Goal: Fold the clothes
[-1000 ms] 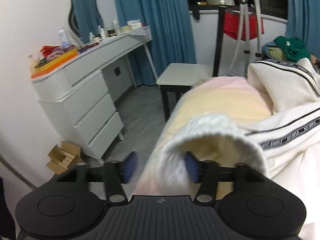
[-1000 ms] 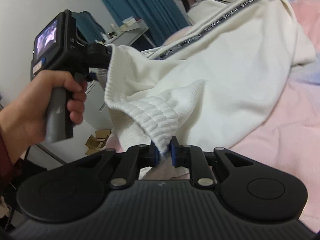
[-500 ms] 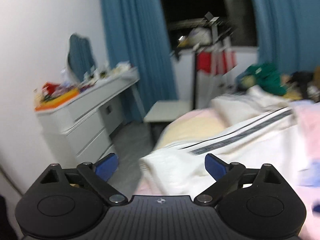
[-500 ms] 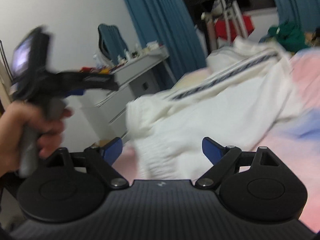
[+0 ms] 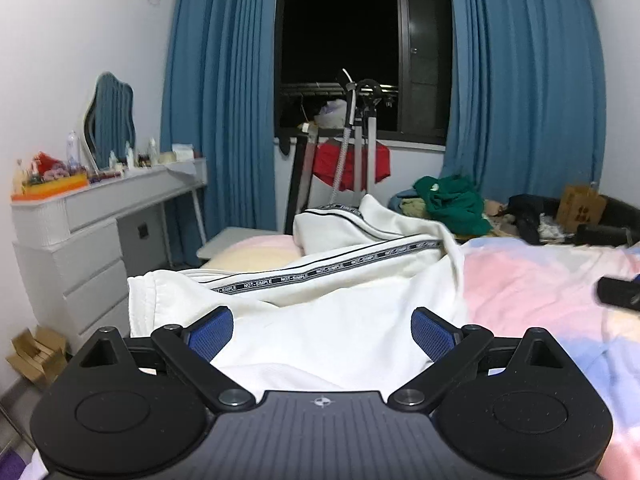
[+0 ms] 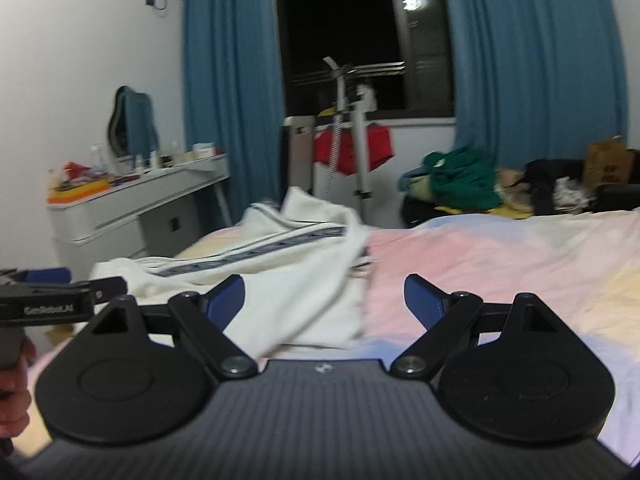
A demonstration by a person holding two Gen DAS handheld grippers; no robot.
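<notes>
White sweatshirt, black lettered tape trim, lies crumpled on the pastel bedspread, spread ahead of the left gripper. Right gripper: garment ahead and left. Both sets of jaws spread wide, just opened, gripping nothing.

soft white cloth garment, matt black plastic tool, smooth drawers

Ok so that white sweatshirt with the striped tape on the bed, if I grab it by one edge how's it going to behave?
Probably floppy: the white sweatshirt lies in soft rumpled folds on the bed, so one edge would likely lift while the rest drapes and drags. It looks thick with ribbed cuffs, so likely fairly heavy for cloth. The knit should grip well, not slip.
</notes>
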